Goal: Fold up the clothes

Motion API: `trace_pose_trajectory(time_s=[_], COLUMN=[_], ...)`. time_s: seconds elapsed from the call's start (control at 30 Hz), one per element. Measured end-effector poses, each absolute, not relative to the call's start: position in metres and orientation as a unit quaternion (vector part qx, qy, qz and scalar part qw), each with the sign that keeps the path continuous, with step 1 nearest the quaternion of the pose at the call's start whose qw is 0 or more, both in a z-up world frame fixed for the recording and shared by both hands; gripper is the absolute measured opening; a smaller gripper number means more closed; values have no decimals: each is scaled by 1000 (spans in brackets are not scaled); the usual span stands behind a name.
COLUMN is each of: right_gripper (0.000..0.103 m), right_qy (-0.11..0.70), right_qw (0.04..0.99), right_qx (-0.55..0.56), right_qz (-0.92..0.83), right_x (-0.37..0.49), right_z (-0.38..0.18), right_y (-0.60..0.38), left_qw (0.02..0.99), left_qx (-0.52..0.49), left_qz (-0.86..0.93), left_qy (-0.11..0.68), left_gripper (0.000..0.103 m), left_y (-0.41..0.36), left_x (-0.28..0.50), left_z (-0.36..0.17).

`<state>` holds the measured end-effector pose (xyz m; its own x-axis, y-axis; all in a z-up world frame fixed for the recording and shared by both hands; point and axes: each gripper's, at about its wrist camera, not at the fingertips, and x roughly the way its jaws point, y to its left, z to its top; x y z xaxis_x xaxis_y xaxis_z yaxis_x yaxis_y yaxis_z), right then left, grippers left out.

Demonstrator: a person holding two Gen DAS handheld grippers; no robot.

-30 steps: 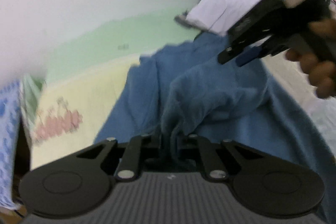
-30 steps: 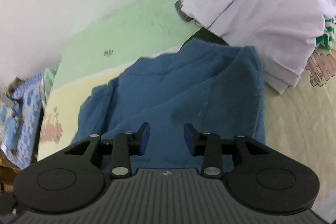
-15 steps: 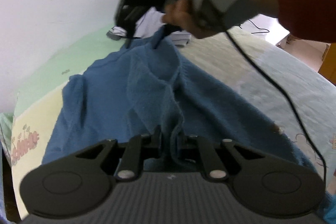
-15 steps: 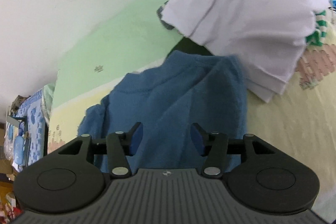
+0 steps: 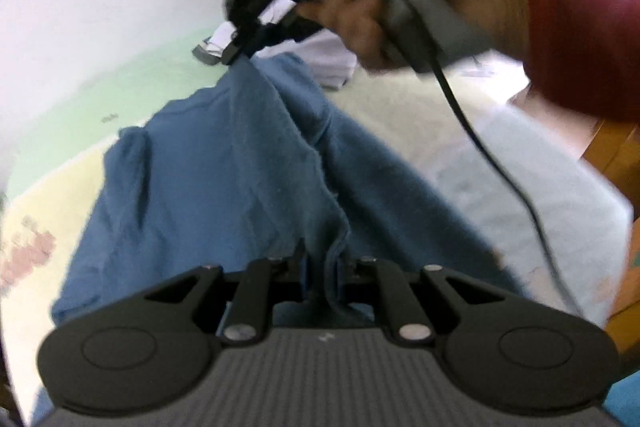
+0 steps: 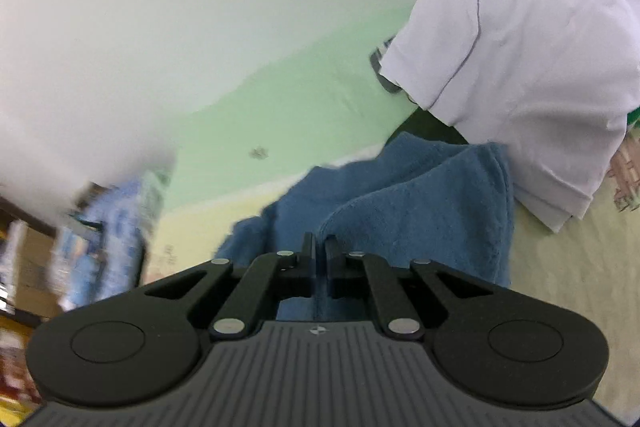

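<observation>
right tongs [image 6: 320, 247]: spread before, now pinching blue garment [image 6: 420, 211] | left tongs [image 5: 320, 263]: still pinching its edge

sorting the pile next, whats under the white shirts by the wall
A grey striped garment pokes out beneath the white shirts, and something green at the right edge. The rest is covered.

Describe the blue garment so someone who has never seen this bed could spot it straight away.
On the bed with the pale green and yellow sheet, look beside the heap of white clothes. The blue garment is spread there, pinched by the left gripper and right gripper. It is the only deep blue, fuzzy piece.
</observation>
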<state>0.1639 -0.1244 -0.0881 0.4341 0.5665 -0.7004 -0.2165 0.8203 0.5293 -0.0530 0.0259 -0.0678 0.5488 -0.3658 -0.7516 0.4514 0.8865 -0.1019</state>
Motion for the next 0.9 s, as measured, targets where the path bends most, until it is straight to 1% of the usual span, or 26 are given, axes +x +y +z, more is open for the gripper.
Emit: trace_pose_trajectory(time_s=[0.07, 0.17, 0.27, 0.4, 0.5, 0.6, 0.63, 0.67, 0.73, 0.77, 0.8, 0.83, 0.87, 0.9], right_gripper=[5, 5, 5, 6, 9, 13, 15, 17, 41, 43, 43, 41, 38, 23], right_qy=[478, 492, 489, 497, 496, 475, 466, 455, 436, 430, 424, 418, 414, 411], right_qw=[826, 823, 832, 825, 821, 827, 829, 834, 845, 851, 856, 861, 863, 865], right_qx=[192, 206, 189, 183, 172, 159, 157, 151, 132, 113, 94, 74, 51, 29], right_qz=[229, 196, 182, 199, 225, 254, 266, 273, 281, 281, 280, 279, 284, 285], right_x=[162, 160, 160, 164, 162, 159, 158, 159, 161, 162, 163, 165, 166, 165], right_z=[-97, -116, -121, -135, -140, -133, -130, -126, -120, -119, -118, -118, -118, -118], right_y=[-142, -171, -188, -202, -200, -198, -197, -195, -188, -182, -175, -168, -160, -156], left_qw=[868, 852, 830, 831, 833, 833, 835, 838, 844, 846, 849, 853, 856, 859], left_qx=[22, 27, 23, 87, 91, 60, 49, 40, 33, 29, 19, 9, -5, -16], left_qz=[-258, -267, -281, -261, -242, -225, -219, -211, -194, -186, -182, -179, -175, -170], left_qy=[424, 450, 481, 483, 490, 502, 502, 501, 500, 498, 495, 491, 486, 482], left_gripper=[7, 7, 8, 8, 11, 19, 26, 30, 31, 36, 39, 48, 55, 57], left_y=[22, -2, -29, -70, -82, -84, -85, -85, -86, -86, -82, -78, -71, -64], left_x=[-52, -53, -56, -64, -68, -72, -75, -78, -85, -89, -93, -97, -102, -106], left_z=[-66, -72, -81, -94, -105, -110, -110, -111, -111, -110, -107, -104, -99, -95])
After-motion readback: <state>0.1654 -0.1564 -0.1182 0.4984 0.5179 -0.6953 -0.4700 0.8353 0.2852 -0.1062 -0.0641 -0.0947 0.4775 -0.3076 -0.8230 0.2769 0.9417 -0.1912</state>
